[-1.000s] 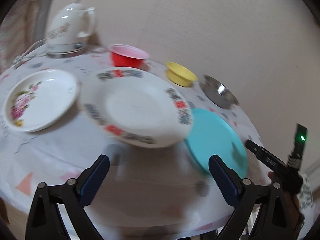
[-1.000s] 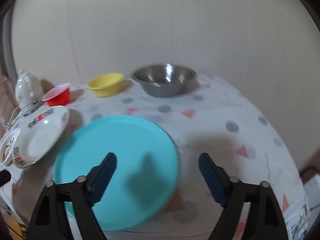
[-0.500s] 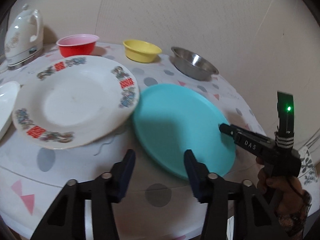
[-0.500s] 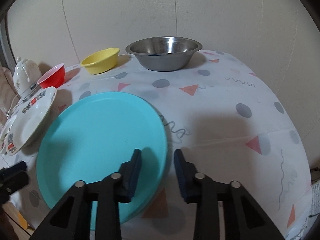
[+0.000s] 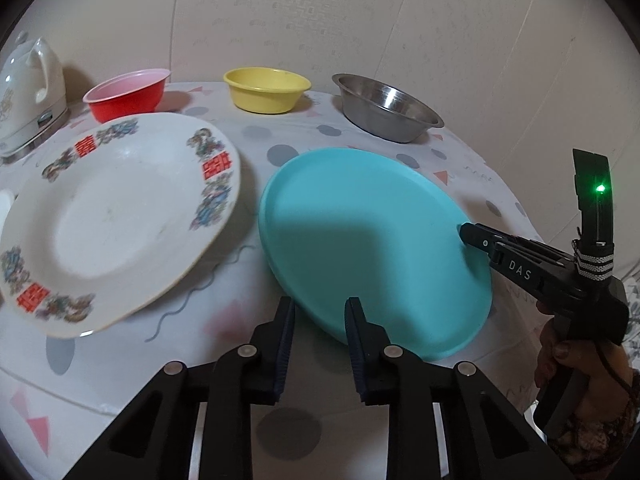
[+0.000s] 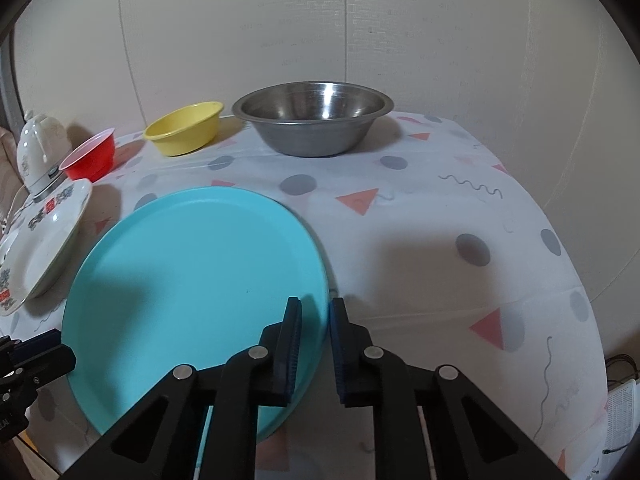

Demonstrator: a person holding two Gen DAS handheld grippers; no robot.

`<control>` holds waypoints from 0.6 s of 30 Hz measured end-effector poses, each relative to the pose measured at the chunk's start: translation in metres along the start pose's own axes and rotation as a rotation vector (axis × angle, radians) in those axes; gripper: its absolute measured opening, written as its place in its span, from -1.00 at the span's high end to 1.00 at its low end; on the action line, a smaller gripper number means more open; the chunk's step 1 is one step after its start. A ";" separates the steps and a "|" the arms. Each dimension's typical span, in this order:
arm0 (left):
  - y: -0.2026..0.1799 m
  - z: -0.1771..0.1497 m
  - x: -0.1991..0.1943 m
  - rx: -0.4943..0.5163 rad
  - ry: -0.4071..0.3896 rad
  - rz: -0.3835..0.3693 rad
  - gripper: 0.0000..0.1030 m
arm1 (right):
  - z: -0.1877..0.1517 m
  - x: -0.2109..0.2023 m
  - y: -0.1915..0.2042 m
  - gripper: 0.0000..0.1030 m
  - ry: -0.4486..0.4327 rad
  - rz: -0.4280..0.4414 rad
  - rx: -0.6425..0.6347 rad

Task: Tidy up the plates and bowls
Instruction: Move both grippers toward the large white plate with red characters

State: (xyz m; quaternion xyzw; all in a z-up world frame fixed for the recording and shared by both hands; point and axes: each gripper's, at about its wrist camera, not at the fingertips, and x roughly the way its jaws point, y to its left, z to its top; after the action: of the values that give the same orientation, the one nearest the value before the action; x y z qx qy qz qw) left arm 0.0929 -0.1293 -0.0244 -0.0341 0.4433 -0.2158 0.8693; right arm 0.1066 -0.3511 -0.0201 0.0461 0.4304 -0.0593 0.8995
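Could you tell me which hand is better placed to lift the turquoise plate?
Probably the right: its tongs sit closed across the turquoise plate rim, while the left tongs are closing at the near-left edge.

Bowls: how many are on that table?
3, in a row along the wall side: a red bowl beside the white kettle, a yellow bowl in the middle, and a steel bowl at the other end. More could sit outside the picture.
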 end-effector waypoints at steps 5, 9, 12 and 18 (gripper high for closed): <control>-0.006 0.003 0.004 0.011 0.005 -0.003 0.49 | -0.001 -0.001 -0.011 0.72 0.004 0.007 0.035; -0.008 -0.001 0.001 0.020 0.005 -0.009 0.49 | -0.009 -0.009 -0.014 0.72 0.004 0.010 0.049; -0.007 -0.002 0.000 0.014 0.004 -0.015 0.49 | -0.012 -0.012 -0.015 0.72 0.003 0.011 0.068; -0.003 -0.006 -0.021 0.005 -0.047 -0.024 0.43 | -0.012 -0.025 -0.017 0.57 -0.061 -0.012 0.119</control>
State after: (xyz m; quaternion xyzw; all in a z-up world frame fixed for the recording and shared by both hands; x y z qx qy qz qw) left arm 0.0765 -0.1227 -0.0112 -0.0421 0.4217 -0.2265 0.8770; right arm 0.0790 -0.3648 -0.0088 0.0951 0.3989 -0.0918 0.9074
